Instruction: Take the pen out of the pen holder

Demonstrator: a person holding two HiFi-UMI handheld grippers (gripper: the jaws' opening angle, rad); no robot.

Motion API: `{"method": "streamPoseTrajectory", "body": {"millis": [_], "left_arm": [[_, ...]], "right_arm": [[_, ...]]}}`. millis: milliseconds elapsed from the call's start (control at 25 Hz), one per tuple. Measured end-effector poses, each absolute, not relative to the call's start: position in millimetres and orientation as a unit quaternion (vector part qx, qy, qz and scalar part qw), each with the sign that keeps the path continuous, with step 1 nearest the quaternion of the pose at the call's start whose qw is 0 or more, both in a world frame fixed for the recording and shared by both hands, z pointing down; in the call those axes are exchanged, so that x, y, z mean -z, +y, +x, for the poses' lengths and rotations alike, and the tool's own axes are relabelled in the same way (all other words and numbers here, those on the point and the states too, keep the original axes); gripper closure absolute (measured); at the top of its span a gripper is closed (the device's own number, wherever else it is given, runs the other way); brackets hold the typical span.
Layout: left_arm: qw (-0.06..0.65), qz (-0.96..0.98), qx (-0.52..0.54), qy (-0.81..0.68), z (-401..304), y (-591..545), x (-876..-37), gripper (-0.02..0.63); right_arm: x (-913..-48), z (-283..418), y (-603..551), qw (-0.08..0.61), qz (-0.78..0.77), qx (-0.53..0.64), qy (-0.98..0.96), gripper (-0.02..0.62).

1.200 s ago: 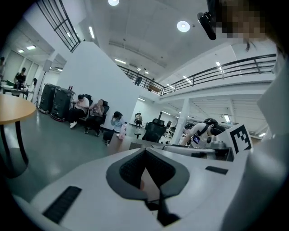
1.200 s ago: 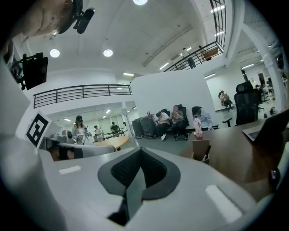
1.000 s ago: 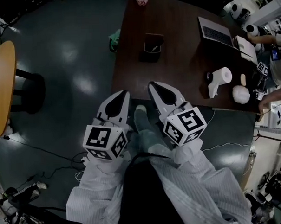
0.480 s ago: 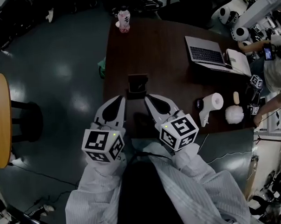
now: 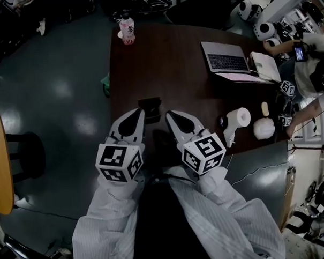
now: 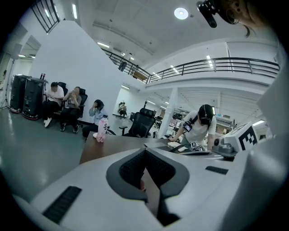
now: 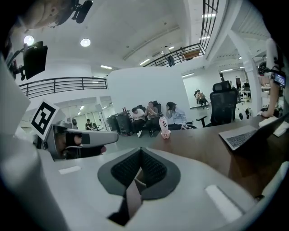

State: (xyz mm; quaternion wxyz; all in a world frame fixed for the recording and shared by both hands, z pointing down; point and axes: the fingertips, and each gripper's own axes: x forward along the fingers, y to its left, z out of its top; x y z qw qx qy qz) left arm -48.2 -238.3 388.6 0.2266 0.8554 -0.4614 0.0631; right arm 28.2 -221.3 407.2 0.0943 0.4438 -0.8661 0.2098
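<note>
In the head view a dark, square pen holder (image 5: 149, 105) stands on the brown table (image 5: 175, 61) near its front edge. I cannot make out a pen in it. My left gripper (image 5: 135, 115) is shut and empty, its tip just left of the holder. My right gripper (image 5: 174, 117) is also shut and empty, just right of the holder and slightly nearer to me. Neither touches it. In the left gripper view the left gripper (image 6: 145, 155) has its jaws together, and in the right gripper view so does the right gripper (image 7: 141, 155).
A pink bottle (image 5: 127, 29) stands at the table's far left corner. A laptop (image 5: 225, 62), a notebook (image 5: 265, 66), a paper roll (image 5: 238, 117) and a white fluffy ball (image 5: 264, 127) lie to the right. A person (image 5: 315, 76) stands at the right end. A round wooden table (image 5: 0, 160) is at the left.
Both grippers have come forward to the table's front edge, and the pen holder now lies right between their tips. Both stay shut.
</note>
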Motion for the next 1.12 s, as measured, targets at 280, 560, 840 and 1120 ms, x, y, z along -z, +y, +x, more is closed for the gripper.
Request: {"method": "streamPoseTrajectory", "body": {"millis": [280,560,840,1120], "left_arm": [[0.245,0.86,-0.065,-0.442,-46,-240,-409,0.601],[0.261,0.855,-0.067,-0.442,-56,-234,-423,0.601],[0.275,0.851,-0.076,-0.441,-58,-226,-441,0.601],[0.29,0.835,-0.082,-0.46,-72,-224,-455,0.601]], "right_arm": [[-425,33,-231,0.111,0.468,-0.214,-0.85,0.592],[-459,25,-245,0.135,0.47,-0.24,-0.839,0.591],[-504,22,-256,0.162,0.455,-0.278,-0.83,0.571],[-532,17,-273,0.176,0.461,-0.299,-0.817,0.485]]}}
